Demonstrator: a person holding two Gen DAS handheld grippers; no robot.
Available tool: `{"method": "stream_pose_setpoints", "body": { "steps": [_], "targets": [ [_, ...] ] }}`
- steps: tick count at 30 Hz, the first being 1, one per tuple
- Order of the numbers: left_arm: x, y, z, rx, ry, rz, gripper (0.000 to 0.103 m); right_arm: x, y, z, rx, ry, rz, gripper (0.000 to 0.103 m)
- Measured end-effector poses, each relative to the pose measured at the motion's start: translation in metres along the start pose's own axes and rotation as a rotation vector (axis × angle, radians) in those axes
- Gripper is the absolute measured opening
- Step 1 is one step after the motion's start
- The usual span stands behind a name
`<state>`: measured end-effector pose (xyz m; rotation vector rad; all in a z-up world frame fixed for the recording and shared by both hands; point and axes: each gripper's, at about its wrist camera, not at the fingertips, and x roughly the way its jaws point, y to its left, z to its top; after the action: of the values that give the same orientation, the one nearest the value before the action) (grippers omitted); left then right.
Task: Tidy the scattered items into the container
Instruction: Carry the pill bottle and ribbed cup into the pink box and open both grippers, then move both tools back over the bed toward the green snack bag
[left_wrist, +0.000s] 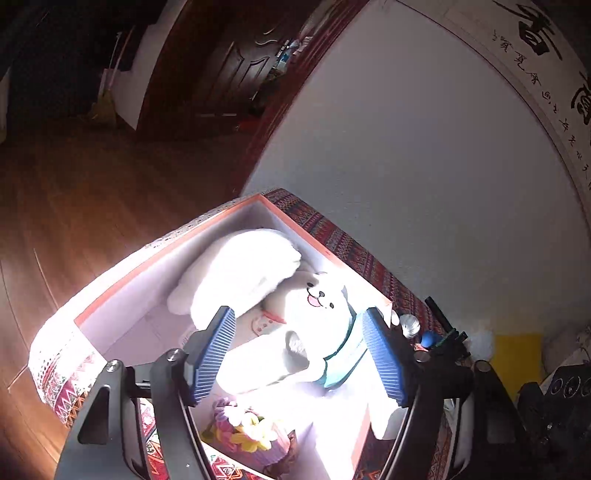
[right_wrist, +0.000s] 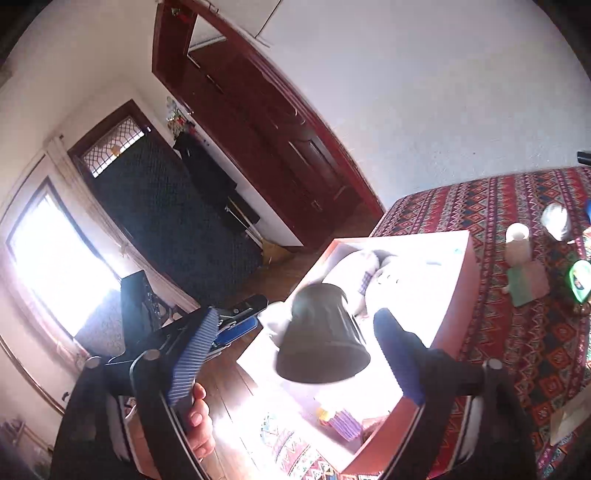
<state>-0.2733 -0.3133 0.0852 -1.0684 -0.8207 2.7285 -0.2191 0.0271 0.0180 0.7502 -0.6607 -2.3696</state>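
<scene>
A patterned red cloth (right_wrist: 517, 332) covered the surface before me; behind it rose a plain white wall (left_wrist: 406, 147), and along its upper right ran a scroll of black calligraphy (left_wrist: 546, 74); a dark red wooden door (right_wrist: 266, 140) stood to the left of that wall; a broom (left_wrist: 105, 99) leaned by the far white wall over the wooden floor (left_wrist: 92, 192); bright light poured through a window (right_wrist: 55, 266) at my left.
</scene>
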Motion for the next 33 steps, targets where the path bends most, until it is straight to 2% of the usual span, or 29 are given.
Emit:
{"method": "stream_pose_setpoints", "body": {
  "steps": [4,9,13,18,21,23,27,30,33],
  "targets": [
    [-0.014,0.019,0.011,-0.013,-0.062,0.043,0.079,0.017,0.004,-0.004,-0.034,0.025,-0.019,0.088],
    [-0.018,0.014,0.001,-0.006,-0.078,0.022,0.081,-0.017,-0.016,-0.009,-0.001,-0.006,-0.047,0.088],
    [-0.013,-0.019,-0.014,0.071,-0.049,0.002,0.081,-0.068,-0.041,-0.007,0.031,-0.08,-0.119,0.088],
    [-0.004,-0.089,-0.044,0.236,-0.006,-0.047,0.081,-0.143,-0.086,-0.002,0.122,-0.207,-0.215,0.088],
    [0.011,-0.139,-0.076,0.373,0.046,-0.077,0.082,-0.185,-0.12,-0.004,0.183,-0.278,-0.315,0.088],
    [0.025,-0.17,-0.102,0.459,0.092,-0.09,0.083,-0.209,-0.148,-0.007,0.264,-0.314,-0.352,0.088],
    [0.068,-0.224,-0.167,0.624,0.255,-0.154,0.083,-0.233,-0.208,-0.019,0.436,-0.338,-0.388,0.088],
    [0.102,-0.258,-0.231,0.813,0.391,-0.191,0.083,-0.244,-0.254,-0.035,0.597,-0.339,-0.354,0.086],
    [0.133,-0.278,-0.286,0.981,0.466,-0.139,0.083,-0.25,-0.291,-0.052,0.741,-0.346,-0.28,0.083]
  ]
}}
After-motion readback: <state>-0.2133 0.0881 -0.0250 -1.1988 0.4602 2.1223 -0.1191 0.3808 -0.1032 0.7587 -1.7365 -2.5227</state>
